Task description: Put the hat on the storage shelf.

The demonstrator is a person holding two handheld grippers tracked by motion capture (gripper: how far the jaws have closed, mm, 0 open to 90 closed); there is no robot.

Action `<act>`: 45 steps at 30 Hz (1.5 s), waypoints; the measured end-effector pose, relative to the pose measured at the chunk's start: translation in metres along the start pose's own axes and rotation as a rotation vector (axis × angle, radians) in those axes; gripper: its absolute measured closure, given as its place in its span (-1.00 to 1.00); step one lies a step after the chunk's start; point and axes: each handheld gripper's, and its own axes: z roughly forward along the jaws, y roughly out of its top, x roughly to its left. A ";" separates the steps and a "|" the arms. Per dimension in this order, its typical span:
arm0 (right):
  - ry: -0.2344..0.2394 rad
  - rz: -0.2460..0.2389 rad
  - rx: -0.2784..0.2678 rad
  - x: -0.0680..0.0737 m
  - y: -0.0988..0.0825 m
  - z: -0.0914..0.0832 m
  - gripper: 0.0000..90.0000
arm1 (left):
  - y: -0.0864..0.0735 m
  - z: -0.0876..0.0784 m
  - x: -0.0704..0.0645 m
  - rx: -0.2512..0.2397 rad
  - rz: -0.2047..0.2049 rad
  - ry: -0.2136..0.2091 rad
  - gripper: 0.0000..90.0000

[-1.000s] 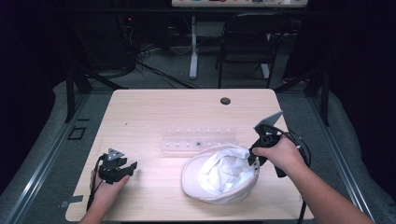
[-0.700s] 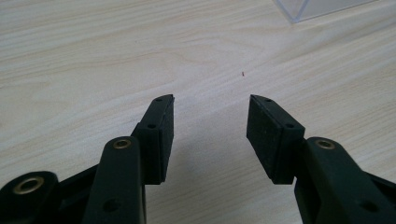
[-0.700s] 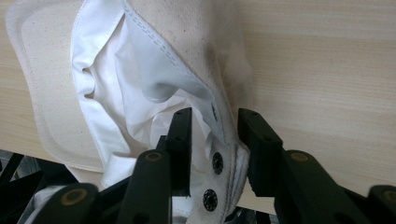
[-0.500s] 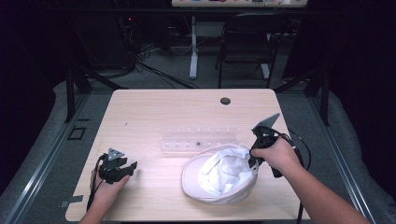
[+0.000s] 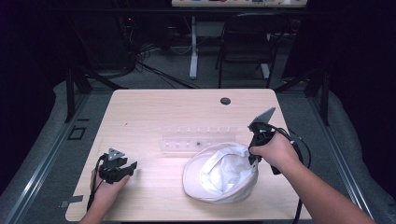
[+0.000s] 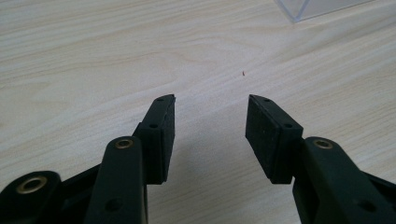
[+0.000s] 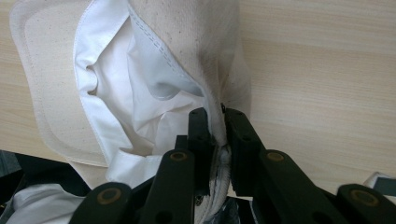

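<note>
The pale wooden table (image 5: 154, 112) stands in a dark room, a black chair (image 5: 245, 44) behind it, and on it I have a white fabric cap (image 5: 219, 172) lying crown-down at the near right, just in front of a clear plastic tray (image 5: 196, 138). My right gripper (image 7: 215, 122) is clenched on the cap's rim (presumably to lift or turn it), showing its crumpled white lining and stitched, cream-coloured brim. My left gripper (image 6: 210, 119) rests released and empty over bare wood at the near left, well apart.

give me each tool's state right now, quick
Left tool: open, nothing between its jaws, low over the table.
Right tool: closed on the edge of the white hat.
</note>
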 end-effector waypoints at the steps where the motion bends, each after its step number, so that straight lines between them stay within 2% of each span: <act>1: 0.000 -0.001 0.000 0.000 0.000 -0.002 0.81 | 0.000 0.000 0.000 0.000 0.000 0.000 0.17; 5: -0.027 -0.005 0.002 0.002 0.001 -0.008 0.81 | 0.000 0.000 0.000 0.001 0.003 -0.001 0.17; 6: -0.020 0.005 -0.008 0.003 0.001 -0.009 0.81 | 0.000 0.000 0.000 0.001 0.002 -0.002 0.17; 7: -0.009 -0.002 0.009 0.002 0.001 -0.012 0.81 | 0.000 0.000 0.000 0.001 0.003 -0.002 0.17; 8: 0.001 0.006 0.001 0.001 0.001 -0.013 0.81 | 0.000 0.000 0.000 0.001 0.003 -0.001 0.17; 10: 0.000 -0.005 0.023 0.000 0.002 -0.017 0.81 | 0.000 0.000 0.000 0.001 0.002 -0.002 0.17; 11: 0.011 0.011 0.006 -0.001 0.001 -0.017 0.81 | 0.000 0.000 0.000 0.001 0.002 -0.001 0.17; 13: 0.031 0.008 0.023 -0.003 0.002 -0.021 0.82 | 0.000 0.000 0.000 0.001 0.000 -0.001 0.18; 15: 0.060 0.036 -0.001 -0.004 0.001 -0.022 0.82 | 0.000 0.001 0.000 0.002 0.002 -0.002 0.18; 17: 0.091 0.040 0.020 -0.006 0.001 -0.025 0.82 | 0.000 0.001 0.000 0.003 0.002 -0.002 0.18; 21: 0.140 0.066 0.024 -0.009 0.001 -0.029 0.81 | 0.000 0.001 -0.001 0.003 0.002 -0.003 0.18; 22: 0.148 0.059 0.042 -0.010 0.002 -0.031 0.81 | 0.000 0.001 -0.001 0.003 0.002 -0.003 0.18; 26: 0.208 0.078 0.058 -0.013 0.002 -0.034 0.81 | 0.000 0.001 0.000 0.003 0.000 -0.004 0.18; 28: 0.243 0.094 0.047 -0.015 0.002 -0.035 0.82 | 0.000 0.001 0.000 0.003 0.000 -0.005 0.18; 36: 0.426 0.103 0.030 -0.016 0.001 -0.041 0.82 | 0.000 0.001 0.000 0.004 -0.001 -0.004 0.18; 38: 0.472 0.099 0.030 -0.017 0.001 -0.042 0.82 | 0.000 0.001 -0.001 0.003 -0.001 -0.005 0.18; 45: 0.577 0.080 0.016 -0.015 -0.002 -0.050 0.82 | 0.000 0.002 -0.001 0.002 0.003 -0.003 0.18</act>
